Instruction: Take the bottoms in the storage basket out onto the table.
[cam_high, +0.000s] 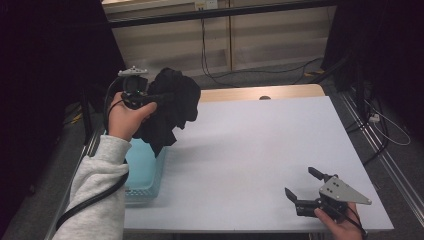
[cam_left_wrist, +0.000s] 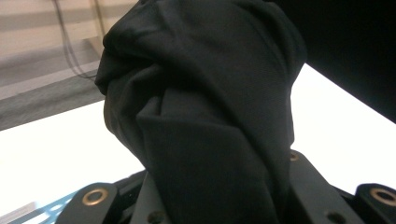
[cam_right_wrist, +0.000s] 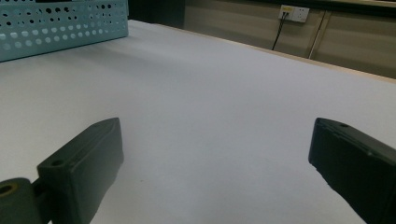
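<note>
Black cloth (cam_high: 172, 107) hung bunched in the left tongs (cam_high: 159, 98), lifted above the far left corner of the white tabletop (cam_high: 250, 150) and over the near edge of a light blue basket (cam_high: 145, 170). The left hand (cam_high: 125, 120) was raised, its grey-sleeved forearm slanting up from the bottom of the high view, and it held its tool roughly level, pointing toward the right of that view. Its jaws were clenched on the fabric. In the left gripper view the cloth (cam_left_wrist: 201, 116) rose out from between them as a thick twisted wad, folds running lengthwise. From above, the bundle's long axis ran mostly up and down, the bulk gathered near the jaws and a loose tail drooping toward the basket; whether that tail touched the rim could not be made out.

Close to the near right corner of the tabletop, the right hand (cam_high: 340, 225) lay low, its tool just above the surface and aimed toward the left of the high view. The right tongs (cam_high: 302, 185) were spread wide and gripped nothing. In the right gripper view the two dark jaws stood well apart over bare white surface, with the perforated wall of the basket (cam_right_wrist: 60, 28) far off at upper left.
</note>
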